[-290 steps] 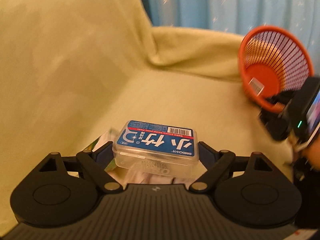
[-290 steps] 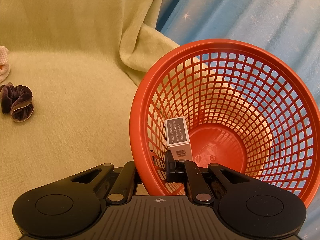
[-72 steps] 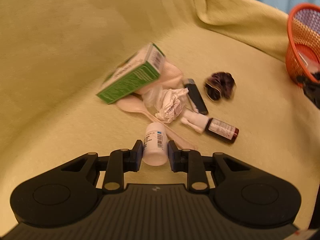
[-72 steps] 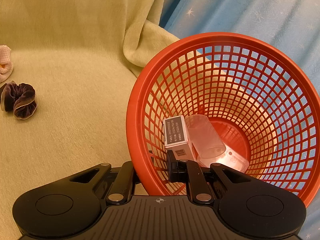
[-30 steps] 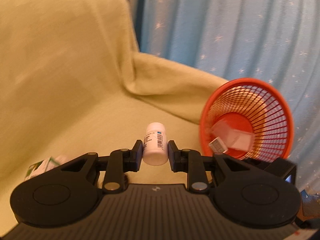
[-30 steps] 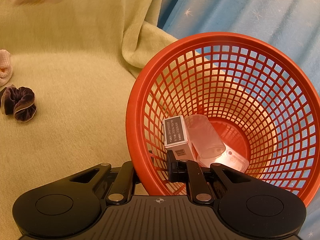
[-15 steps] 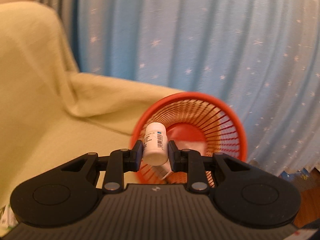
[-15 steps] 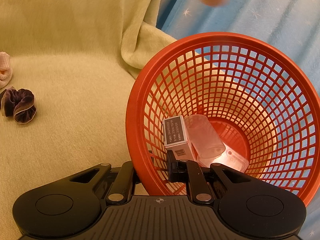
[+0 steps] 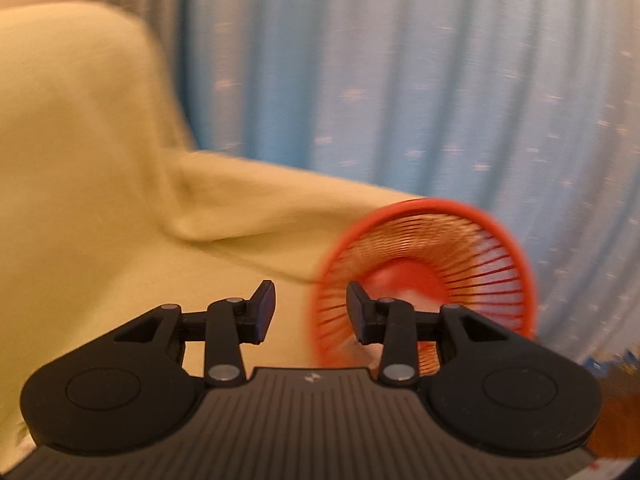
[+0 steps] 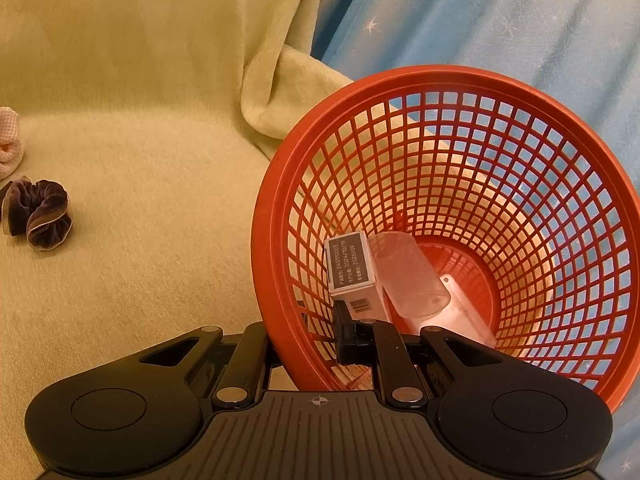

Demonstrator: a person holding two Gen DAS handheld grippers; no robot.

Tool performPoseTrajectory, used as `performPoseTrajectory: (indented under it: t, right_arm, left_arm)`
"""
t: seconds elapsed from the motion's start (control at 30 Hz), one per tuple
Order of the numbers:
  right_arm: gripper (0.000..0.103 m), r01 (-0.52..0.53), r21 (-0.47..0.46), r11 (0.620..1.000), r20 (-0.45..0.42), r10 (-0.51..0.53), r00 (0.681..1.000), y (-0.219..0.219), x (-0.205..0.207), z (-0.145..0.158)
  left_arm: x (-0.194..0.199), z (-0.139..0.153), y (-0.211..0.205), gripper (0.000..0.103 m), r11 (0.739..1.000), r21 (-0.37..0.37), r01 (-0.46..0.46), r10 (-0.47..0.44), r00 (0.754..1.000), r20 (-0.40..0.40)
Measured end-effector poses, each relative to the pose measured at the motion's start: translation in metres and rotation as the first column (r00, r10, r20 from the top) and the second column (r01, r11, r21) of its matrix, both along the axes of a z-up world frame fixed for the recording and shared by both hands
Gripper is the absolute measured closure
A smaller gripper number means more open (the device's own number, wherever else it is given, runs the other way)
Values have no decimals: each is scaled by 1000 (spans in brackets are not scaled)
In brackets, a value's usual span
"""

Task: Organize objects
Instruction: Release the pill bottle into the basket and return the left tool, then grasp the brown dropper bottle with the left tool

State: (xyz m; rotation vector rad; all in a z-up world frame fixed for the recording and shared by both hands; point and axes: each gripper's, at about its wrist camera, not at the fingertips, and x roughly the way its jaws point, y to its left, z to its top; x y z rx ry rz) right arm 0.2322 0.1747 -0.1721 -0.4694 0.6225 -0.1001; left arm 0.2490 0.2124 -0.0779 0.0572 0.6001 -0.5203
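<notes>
Orange mesh basket (image 10: 460, 92) lies tipped on its side on the yellow-green blanket (image 10: 152, 184), mouth toward the right gripper (image 10: 308, 340), whose fingers pinch the near rim. Inside lie a small box (image 10: 352, 268) and a clear case (image 10: 412, 280), touching. Left gripper (image 9: 311, 312) hovers with fingers apart and nothing between them, the blurred basket (image 9: 424, 208) just beyond its right finger. Far left on the blanket sits a dark scrunchie (image 10: 38, 212), with blue curtain (image 10: 500, 20) behind.
</notes>
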Motion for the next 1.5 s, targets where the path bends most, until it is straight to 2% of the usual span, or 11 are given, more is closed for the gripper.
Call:
performPoseTrajectory:
  t: [0.1, 0.3, 0.4, 0.47, 0.63, 0.7, 0.83, 0.93, 1.27, 1.4, 1.5]
  right_arm:
    - [93, 2, 2, 1000, 0, -2, 1000, 0, 1, -1]
    - [93, 1, 1, 1000, 0, -1, 1000, 0, 0, -1]
    - [93, 1, 2, 1000, 0, -1, 1000, -1, 0, -1]
    - [93, 1, 0, 1000, 0, -1, 1000, -1, -2, -2]
    - [93, 0, -4, 1000, -2, 0, 1000, -1, -2, -3]
    - [93, 0, -4, 1000, -2, 0, 1000, -2, -3, -3]
    - [93, 0, -4, 1000, -1, 0, 1000, -2, -3, -3]
    - [93, 0, -5, 1000, -1, 0, 1000, -2, -3, -3]
    - [93, -3, -6, 1000, -3, 3, 1000, -4, -4, -3]
    - [93, -2, -5, 1000, -3, 2, 1000, -5, -4, -3]
    - [93, -2, -5, 1000, -3, 2, 1000, -4, -5, -2]
  left_arm:
    - [-3, -5, 45, 65, 991, 38, -125, 125, 992, -2]
    - [-13, -21, 121, 63, 948, 81, -308, 312, 949, -41]
    - [-21, -35, 141, 59, 934, 98, -343, 350, 935, -61]
    - [-27, -47, 149, 51, 933, 112, -343, 352, 933, -79]
    - [-38, -84, 158, 50, 927, 122, -354, 371, 915, -161]
    - [-41, -96, 154, 47, 935, 118, -334, 351, 919, -180]
    - [-42, -115, 136, 19, 971, 127, -202, 225, 953, -204]
    - [-40, -127, 123, 14, 980, 177, -96, 132, 970, -203]
    - [-24, -155, 125, 8, 966, 257, 36, 40, 958, -283]
    - [-20, -162, 122, 8, 959, 267, 99, -16, 955, -295]
    - [-17, -166, 120, 8, 947, 298, 115, -24, 955, -294]
